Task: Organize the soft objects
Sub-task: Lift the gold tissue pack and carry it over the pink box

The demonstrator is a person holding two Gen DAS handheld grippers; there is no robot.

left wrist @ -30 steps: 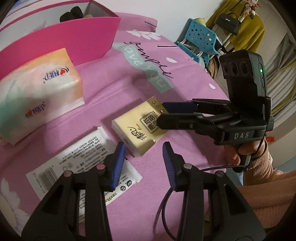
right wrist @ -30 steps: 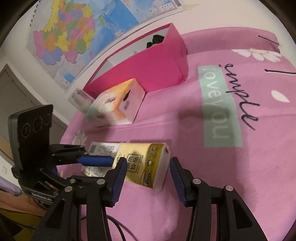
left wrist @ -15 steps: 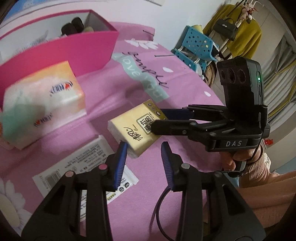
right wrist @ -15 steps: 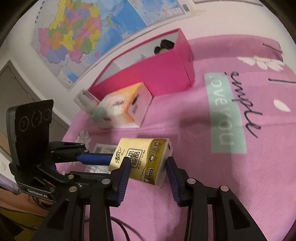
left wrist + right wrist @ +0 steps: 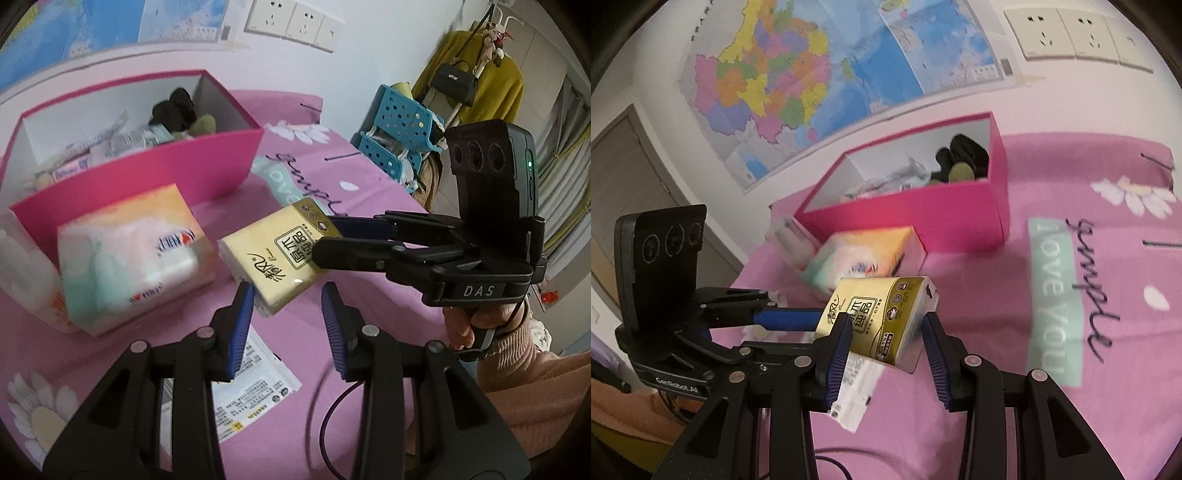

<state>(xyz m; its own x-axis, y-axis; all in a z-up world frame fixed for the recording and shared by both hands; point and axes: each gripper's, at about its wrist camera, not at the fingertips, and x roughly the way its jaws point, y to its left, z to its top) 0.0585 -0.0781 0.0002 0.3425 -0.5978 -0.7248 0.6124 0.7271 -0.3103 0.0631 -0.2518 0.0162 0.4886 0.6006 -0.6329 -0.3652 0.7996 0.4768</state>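
Note:
A yellow tissue pack [image 5: 273, 254] hangs above the pink bedspread, tilted. My right gripper [image 5: 886, 332] is shut on it, both blue pads squeezing its sides; in the left wrist view the right gripper [image 5: 325, 240] clamps the pack's right end. My left gripper [image 5: 288, 306] stands partly open, with the pack's near corner between its fingers. Its left pad touches the pack and its right pad stands apart. In the right wrist view the left gripper [image 5: 812, 317] reaches the pack's left end. Behind stands the open pink box [image 5: 184, 166] with soft items inside.
A large pastel tissue pack [image 5: 129, 251] lies in front of the box. A flat white packet [image 5: 251, 376] lies on the bedspread under the grippers. Blue crates [image 5: 399, 122] and hanging clothes stand beyond the bed's right edge. A sleeve and hand hold the right gripper.
The right gripper's jaws closed on the yellow pack and lifted it off the bedspread. Both grippers rose, and the box's inside came into view.

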